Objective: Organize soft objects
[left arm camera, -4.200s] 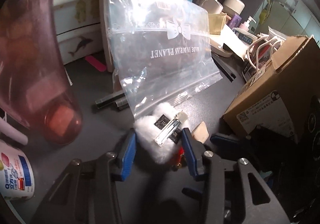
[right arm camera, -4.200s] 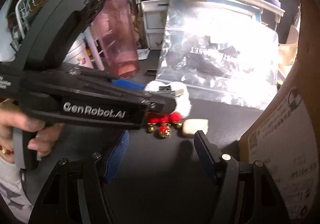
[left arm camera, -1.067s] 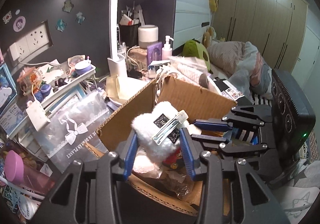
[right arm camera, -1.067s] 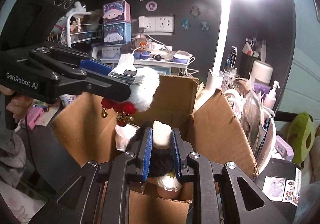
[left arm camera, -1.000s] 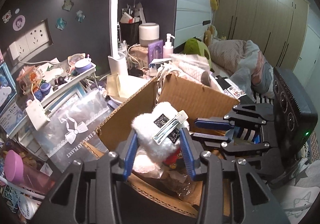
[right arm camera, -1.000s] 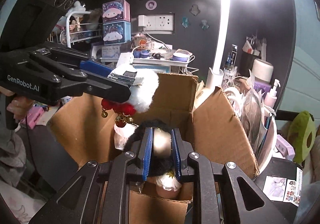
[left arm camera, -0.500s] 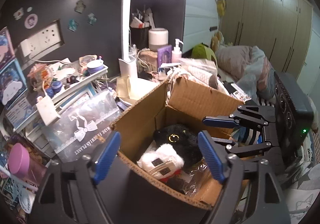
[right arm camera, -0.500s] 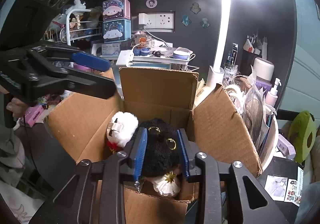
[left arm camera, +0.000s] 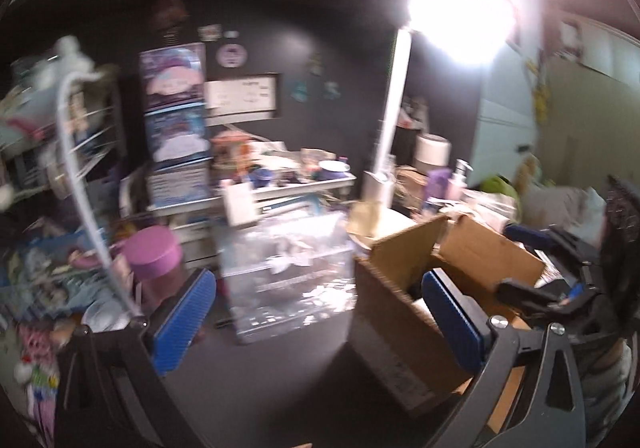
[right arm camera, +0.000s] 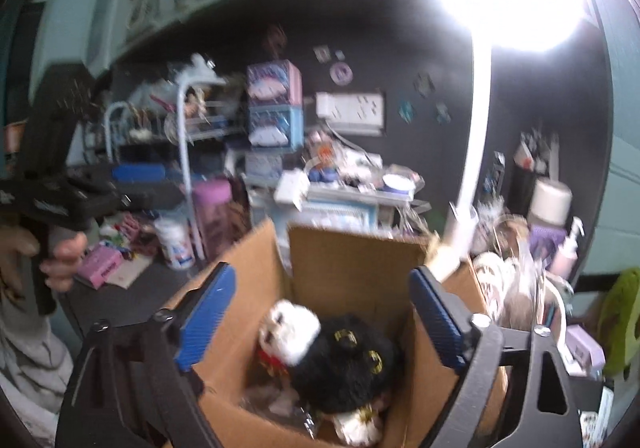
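An open cardboard box (right arm camera: 332, 260) stands on the dark desk. Inside it lie a white fluffy hair clip (right arm camera: 290, 330) with red pompoms and a black fluffy piece (right arm camera: 344, 364) with gold marks. My right gripper (right arm camera: 320, 320) hovers above the box, its jaws opening wide, nothing between the blue pads. My left gripper (left arm camera: 320, 324) is over the desk left of the box (left arm camera: 404, 312), its jaws opening too and empty. The right gripper (left arm camera: 548, 272) shows at the right edge of the left wrist view, and the left gripper (right arm camera: 92, 187) with a hand at the left of the right wrist view.
A clear zip bag (left arm camera: 288, 272) leans behind the desk, with a pink-lidded tumbler (left arm camera: 154, 260) to its left. A white lamp pole (left arm camera: 390, 139) rises behind the box. Shelves, a wire rack (right arm camera: 160, 127) and small bottles crowd the back.
Both grippers let go over the box: the white clip and the small cream piece dropped in. The left gripper swung left away from the box, jaws widening; the right rose a little.
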{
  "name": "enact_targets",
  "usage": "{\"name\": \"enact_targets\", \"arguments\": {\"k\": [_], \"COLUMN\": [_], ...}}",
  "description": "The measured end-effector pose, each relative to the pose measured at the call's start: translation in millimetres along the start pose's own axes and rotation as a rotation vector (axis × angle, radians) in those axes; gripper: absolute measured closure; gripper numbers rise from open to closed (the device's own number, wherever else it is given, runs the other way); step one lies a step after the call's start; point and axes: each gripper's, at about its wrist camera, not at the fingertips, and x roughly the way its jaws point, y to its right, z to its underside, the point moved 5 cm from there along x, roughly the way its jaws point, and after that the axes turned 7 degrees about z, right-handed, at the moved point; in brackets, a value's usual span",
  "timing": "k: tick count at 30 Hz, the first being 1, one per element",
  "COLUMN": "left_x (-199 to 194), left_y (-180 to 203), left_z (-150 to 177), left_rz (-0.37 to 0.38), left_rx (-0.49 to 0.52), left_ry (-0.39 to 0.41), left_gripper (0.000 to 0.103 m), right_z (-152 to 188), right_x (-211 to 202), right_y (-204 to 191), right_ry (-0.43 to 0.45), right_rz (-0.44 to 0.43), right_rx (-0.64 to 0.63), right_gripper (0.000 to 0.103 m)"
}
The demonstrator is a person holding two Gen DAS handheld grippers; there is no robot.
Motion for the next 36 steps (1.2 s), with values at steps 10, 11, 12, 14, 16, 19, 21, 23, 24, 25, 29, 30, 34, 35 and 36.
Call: {"name": "enact_targets", "arguments": {"k": [10,11,12,14,16,19,21,23,24,25,29,30,34,35,36], "left_x": [-14.4,-15.0,-15.7,-17.4,-17.2,-16.4,-16.4,-16.4,-16.4,-16.3,-15.9,-15.7,-15.0,-14.6,-14.4], "left_y": [-25.8,-26.5,-27.0,-28.0,-28.8,-28.5,-28.4,-28.4,-28.4,-28.4,-28.5,-29.3,-31.6,-32.8,-33.0], "left_z": [16.8,17.1,17.9,18.7,18.9,19.0,19.1,19.1,19.2,19.3,19.6,19.2,20.4,20.8,20.8], "left_rz": [-0.118,-0.121,-0.126,-0.129,-0.136,-0.141,-0.140,-0.142,-0.142,-0.143,-0.142,-0.141,-0.143,-0.143,-0.144], "left_rx": [-0.055,-0.055,-0.054,-0.055,-0.055,-0.051,-0.051,-0.051,-0.051,-0.051,-0.054,-0.054,-0.060,-0.061,-0.060], "left_ry": [0.037,0.038,0.038,0.040,0.041,0.041,0.041,0.041,0.042,0.042,0.040,0.041,0.042,0.042,0.042], "left_gripper": [0.000,0.000,0.000,0.000,0.000,0.000,0.000,0.000,0.000,0.000,0.000,0.000,0.000,0.000,0.000], "right_z": [-12.5,-12.1,-11.6,-11.4,-11.6,-11.9,-12.1,-12.1,-12.2,-12.2,-12.0,-11.9,-12.0,-12.0,-12.1], "right_x": [-8.7,-7.6,-7.4,-6.8,-6.8,-7.7,-7.4,-7.1,-7.1,-6.9,-6.2,-6.1,-5.2,-5.2,-5.4], "right_y": [-14.5,-14.7,-15.1,-14.8,-14.3,-13.5,-13.0,-12.1,-11.9,-11.7,-11.0,-11.1,-10.9,-11.0,-10.9], "right_ry": [0.109,0.106,0.105,0.104,0.105,0.110,0.111,0.112,0.112,0.112,0.113,0.113,0.112,0.113,0.115], "right_rz": [-0.063,-0.062,-0.059,-0.053,-0.053,-0.050,-0.047,-0.049,-0.050,-0.049,-0.047,-0.045,-0.045,-0.044,-0.044], "right_rx": [-0.001,0.002,0.004,0.006,0.009,0.013,0.015,0.016,0.015,0.016,0.023,0.024,0.026,0.026,0.026], "right_gripper": [0.000,0.000,0.000,0.000,0.000,0.000,0.000,0.000,0.000,0.000,0.000,0.000,0.000,0.000,0.000]}}
